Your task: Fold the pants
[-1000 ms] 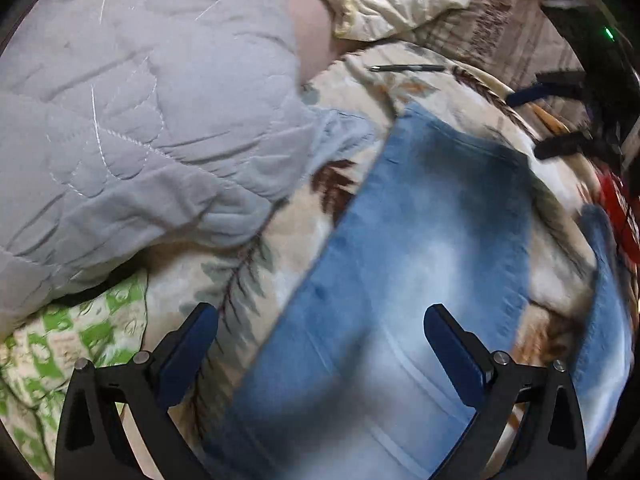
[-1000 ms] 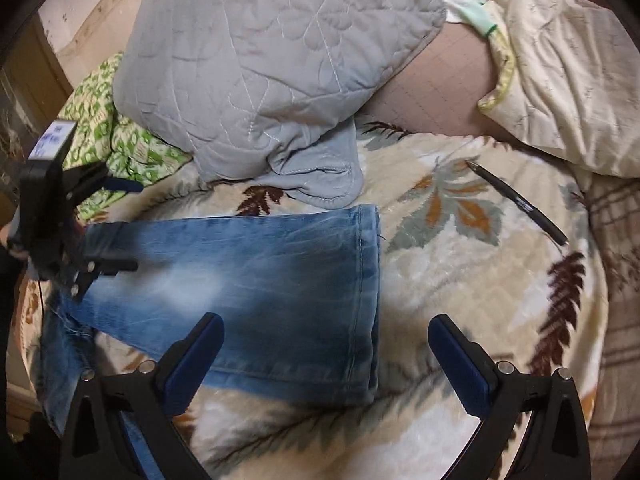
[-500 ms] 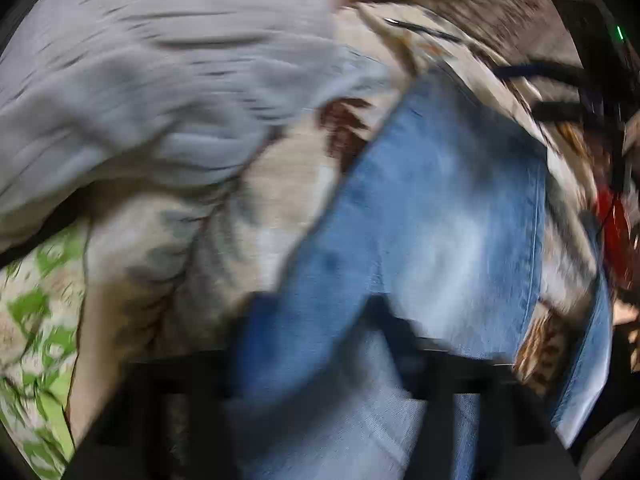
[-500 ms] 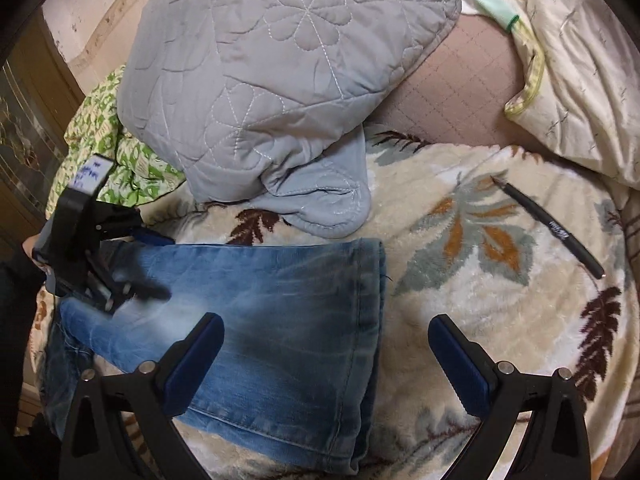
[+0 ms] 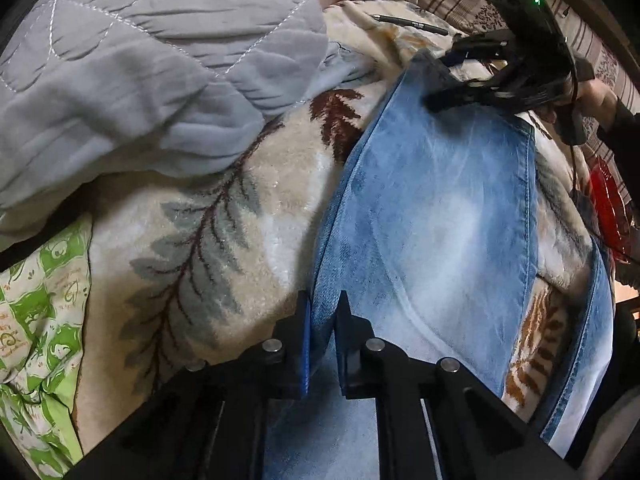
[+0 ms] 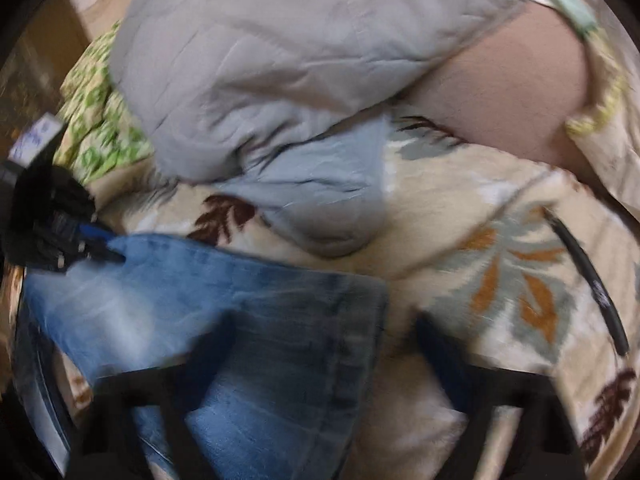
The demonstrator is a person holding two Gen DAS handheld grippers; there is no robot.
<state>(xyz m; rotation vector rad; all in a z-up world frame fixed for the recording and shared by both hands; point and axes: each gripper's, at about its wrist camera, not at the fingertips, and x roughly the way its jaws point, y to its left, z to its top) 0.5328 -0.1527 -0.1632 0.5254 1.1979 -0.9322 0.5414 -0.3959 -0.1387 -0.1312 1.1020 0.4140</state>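
The jeans (image 5: 440, 208) lie on the leaf-print blanket (image 5: 224, 240), the quilted cushion (image 5: 152, 64) behind them, a pen (image 5: 412, 24) beyond.

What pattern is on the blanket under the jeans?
Cream blanket with grey, brown and orange leaf motifs; clearest in the left wrist view.

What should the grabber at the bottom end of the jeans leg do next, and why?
Probably finish closing on the hem. The right gripper has just been closing, but its jaws are still apart around the hem corner of the jeans. The left gripper already pinches the side edge further up. Once both hold, the leg can be lifted over to fold.
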